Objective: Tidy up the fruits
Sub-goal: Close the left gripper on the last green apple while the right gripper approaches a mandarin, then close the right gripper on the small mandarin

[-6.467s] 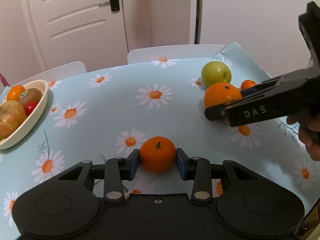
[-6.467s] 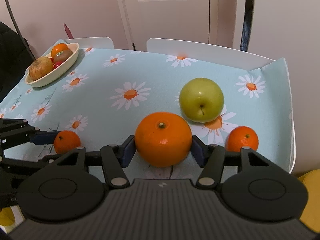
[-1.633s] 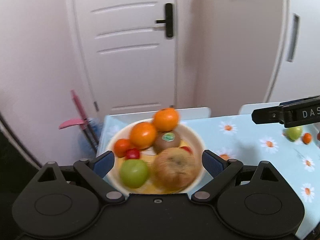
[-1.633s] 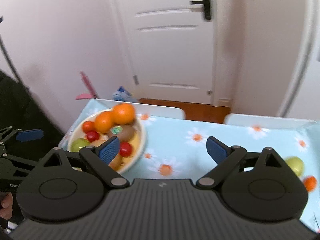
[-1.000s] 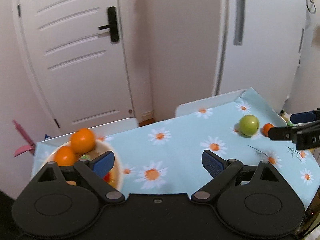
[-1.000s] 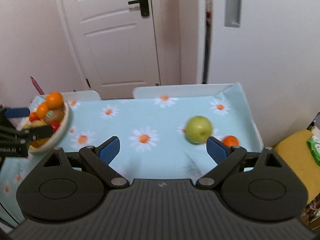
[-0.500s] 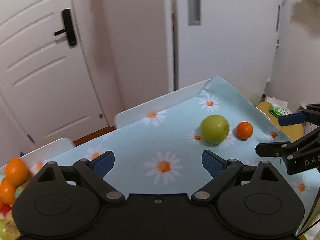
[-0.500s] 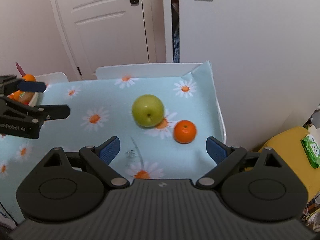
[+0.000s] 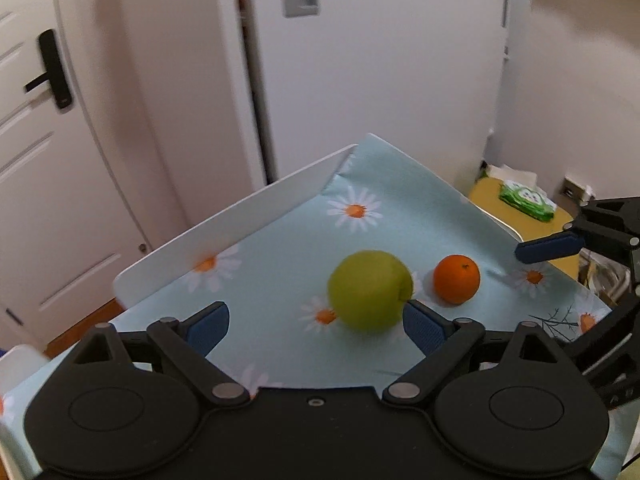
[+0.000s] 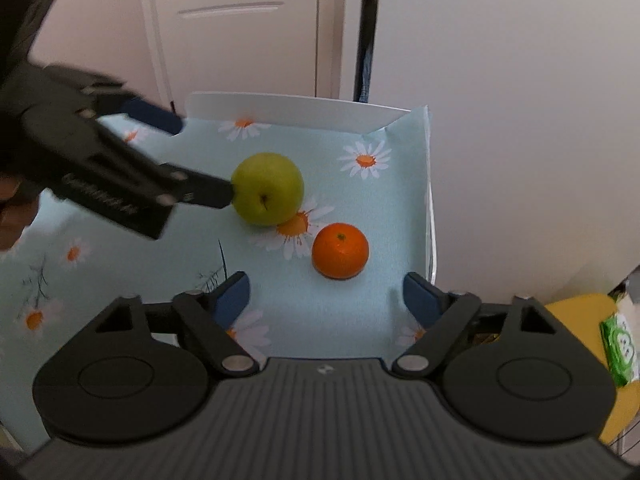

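Fruits on the surface (image 10: 120, 264) number two: one green apple (image 10: 267, 188) and one small orange (image 10: 340, 250). Both lie near the far right corner of the surface, the orange just beside the apple and closer to the right edge, the two apart. The surface carries a light blue cloth printed with white daisies. Two white chair backs stand along its far edge. Behind it are a white panelled door (image 10: 240, 20) with a black handle, a second white door standing slightly ajar, and a plain wall at the right. A yellow stool (image 9: 516, 216) beyond the right edge bears a green packet (image 9: 528, 199).

The left hand-held gripper (image 9: 316, 322) points steeply down at the apple. Its jaws have just been closing slightly yet stand wide; the apple lies ahead between them, close to the right pad, and contact cannot be told. Part of a hand (image 10: 12, 212) shows behind this gripper in the right wrist view.

The right hand-held gripper (image 10: 326, 294) also points steeply down, towards the orange. Its jaws have just been closing slightly, stand wide, and hold nothing; the orange lies ahead of them, untouched.
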`<act>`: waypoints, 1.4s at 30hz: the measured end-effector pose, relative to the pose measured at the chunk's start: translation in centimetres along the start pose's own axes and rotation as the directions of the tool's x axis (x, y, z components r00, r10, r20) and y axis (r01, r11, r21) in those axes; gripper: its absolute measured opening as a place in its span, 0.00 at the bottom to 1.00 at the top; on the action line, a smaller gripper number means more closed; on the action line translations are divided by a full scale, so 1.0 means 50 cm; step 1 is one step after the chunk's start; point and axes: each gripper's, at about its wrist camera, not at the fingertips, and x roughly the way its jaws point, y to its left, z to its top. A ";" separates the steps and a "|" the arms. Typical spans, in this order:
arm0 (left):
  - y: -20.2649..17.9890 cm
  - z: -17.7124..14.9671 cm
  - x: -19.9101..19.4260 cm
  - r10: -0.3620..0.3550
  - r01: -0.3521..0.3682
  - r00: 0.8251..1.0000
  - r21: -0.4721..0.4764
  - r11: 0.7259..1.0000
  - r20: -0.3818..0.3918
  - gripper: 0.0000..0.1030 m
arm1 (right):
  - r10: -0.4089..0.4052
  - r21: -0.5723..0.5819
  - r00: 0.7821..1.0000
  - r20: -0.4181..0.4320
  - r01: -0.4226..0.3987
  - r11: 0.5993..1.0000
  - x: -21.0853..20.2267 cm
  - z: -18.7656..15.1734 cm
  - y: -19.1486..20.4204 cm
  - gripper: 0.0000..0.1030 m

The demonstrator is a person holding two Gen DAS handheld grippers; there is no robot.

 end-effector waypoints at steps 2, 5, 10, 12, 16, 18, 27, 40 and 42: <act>-0.009 0.008 0.013 -0.017 0.017 1.000 0.023 1.000 -0.006 0.87 | 0.003 -0.014 1.000 0.000 -0.003 1.000 0.005 -0.004 0.002 0.91; -0.022 0.016 0.031 -0.046 0.046 0.999 0.049 0.998 -0.012 0.83 | 0.002 -0.020 1.000 -0.001 -0.002 1.000 0.013 -0.007 0.001 0.85; -0.039 0.023 0.059 -0.083 0.085 0.996 0.071 0.994 -0.035 0.73 | 0.002 -0.011 1.000 -0.004 -0.002 1.000 0.024 -0.007 -0.007 0.79; -0.043 0.026 0.066 -0.090 0.093 0.995 0.076 0.993 -0.042 0.69 | 0.000 -0.012 1.000 -0.001 0.000 1.000 0.028 -0.005 -0.007 0.77; -0.049 0.027 0.077 -0.090 0.095 0.994 0.093 0.991 -0.056 0.61 | -0.006 -0.019 1.000 0.005 0.006 1.000 0.027 -0.010 -0.002 0.74; -0.043 0.026 0.072 -0.098 0.104 0.993 0.095 0.990 -0.060 0.61 | -0.007 -0.021 1.000 0.008 0.007 1.000 0.028 -0.008 -0.001 0.73; -0.035 0.013 0.053 -0.080 0.087 0.994 0.113 0.990 -0.070 0.61 | -0.021 -0.045 1.000 0.017 0.022 0.999 0.053 0.004 0.000 0.68; -0.031 0.005 0.039 -0.054 0.059 0.997 0.098 0.993 -0.060 0.60 | -0.030 -0.072 0.999 0.017 0.031 0.997 0.078 0.022 -0.007 0.50; -0.028 0.005 0.035 -0.046 0.051 0.997 0.093 0.994 -0.055 0.60 | -0.025 -0.070 1.000 0.017 0.026 0.997 0.077 0.022 -0.010 0.50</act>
